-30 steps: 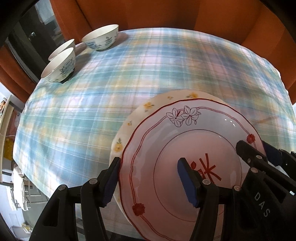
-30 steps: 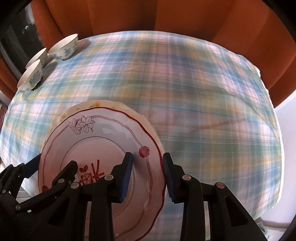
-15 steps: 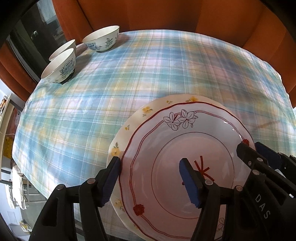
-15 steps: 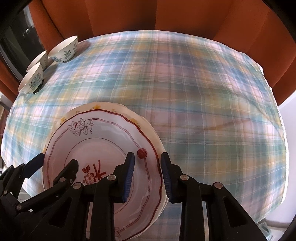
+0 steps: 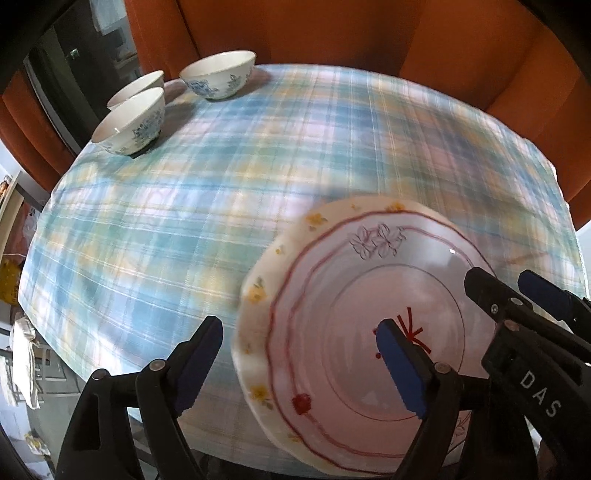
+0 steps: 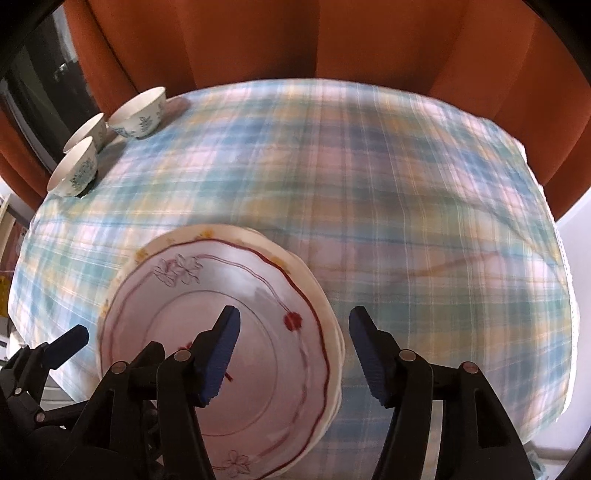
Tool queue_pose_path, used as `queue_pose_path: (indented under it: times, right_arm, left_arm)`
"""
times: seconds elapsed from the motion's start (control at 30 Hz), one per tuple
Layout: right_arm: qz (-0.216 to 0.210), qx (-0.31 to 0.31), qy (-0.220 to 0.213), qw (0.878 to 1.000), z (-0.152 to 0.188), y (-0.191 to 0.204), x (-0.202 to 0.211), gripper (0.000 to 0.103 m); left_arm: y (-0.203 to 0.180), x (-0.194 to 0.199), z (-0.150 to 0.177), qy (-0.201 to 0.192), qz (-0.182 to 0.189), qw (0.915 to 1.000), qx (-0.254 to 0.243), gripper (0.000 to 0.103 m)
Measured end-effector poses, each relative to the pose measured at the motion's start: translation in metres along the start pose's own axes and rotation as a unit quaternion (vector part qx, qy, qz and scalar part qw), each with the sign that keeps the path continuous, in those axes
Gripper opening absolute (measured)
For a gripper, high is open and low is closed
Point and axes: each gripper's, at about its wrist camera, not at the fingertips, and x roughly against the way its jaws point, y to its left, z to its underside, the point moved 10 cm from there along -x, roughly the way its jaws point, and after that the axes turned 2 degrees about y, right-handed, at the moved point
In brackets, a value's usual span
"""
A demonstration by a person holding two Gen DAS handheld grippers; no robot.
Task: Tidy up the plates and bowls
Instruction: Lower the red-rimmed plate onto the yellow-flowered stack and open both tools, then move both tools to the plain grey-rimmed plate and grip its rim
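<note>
A pink plate with red trim lies stacked on a cream plate with yellow flowers at the near edge of the plaid table. My left gripper is open, its fingers astride the stack's left rim. My right gripper is open astride the stack's right rim, holding nothing. Three white bowls with blue flowers stand at the far left: one apart, two others close together.
The plaid tablecloth covers a round table. Orange curtains hang behind it. A dark window is at the far left. The table edge runs just under both grippers.
My right gripper has opened and let go of the pink plate's rim. The pink plate now rests on the cream plate. Both grippers have drawn back a little.
</note>
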Motion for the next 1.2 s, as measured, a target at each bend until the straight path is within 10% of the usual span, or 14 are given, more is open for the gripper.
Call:
queue_pose_path:
  times: [1.2]
  right_arm:
    - [0.047,-0.106,-0.036,0.993,-0.036,0.210,0.014,0.080]
  left_arm:
    - [0.210,0.009,-0.080,-0.045,0.039,0.9937,-0.096,0.084]
